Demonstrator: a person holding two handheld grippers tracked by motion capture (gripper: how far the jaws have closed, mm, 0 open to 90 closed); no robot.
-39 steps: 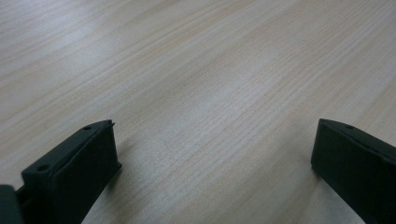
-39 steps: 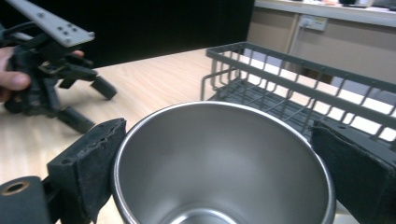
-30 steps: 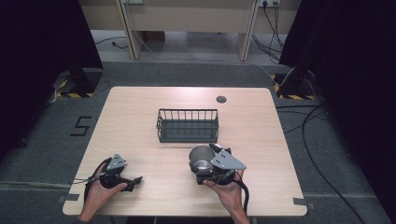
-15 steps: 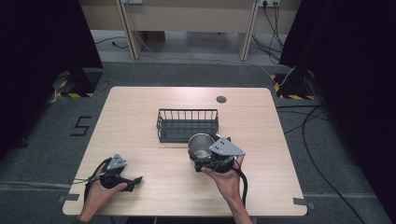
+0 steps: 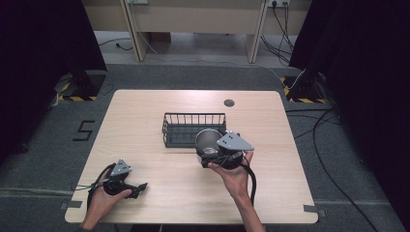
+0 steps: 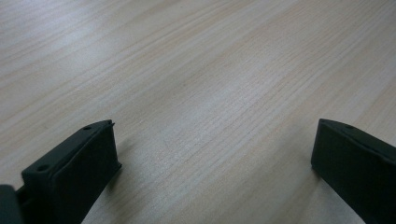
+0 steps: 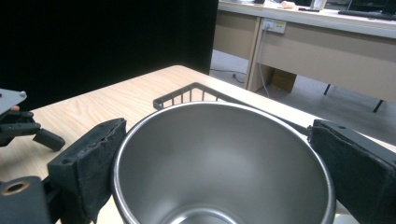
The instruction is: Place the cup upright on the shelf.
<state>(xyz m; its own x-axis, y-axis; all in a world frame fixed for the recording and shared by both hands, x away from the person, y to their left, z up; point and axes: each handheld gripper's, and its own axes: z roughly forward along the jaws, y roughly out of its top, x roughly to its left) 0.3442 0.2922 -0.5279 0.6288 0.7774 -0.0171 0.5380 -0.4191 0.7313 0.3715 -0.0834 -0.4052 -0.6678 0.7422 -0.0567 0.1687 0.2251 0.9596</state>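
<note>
Light wood table (image 5: 159,188). Right gripper (image 5: 212,155) clamps a steel cup (image 7: 224,163) by its sides, just beside the wire basket (image 5: 186,128). Left gripper (image 5: 133,188) rests empty, jaws spread. Risk: smooth cup slipping, or clipping the basket rim.

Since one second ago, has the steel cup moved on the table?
Yes. The steel cup, held in the right tongs, has moved away from the person, toward the wire basket, and now overlaps its near right corner.
</note>
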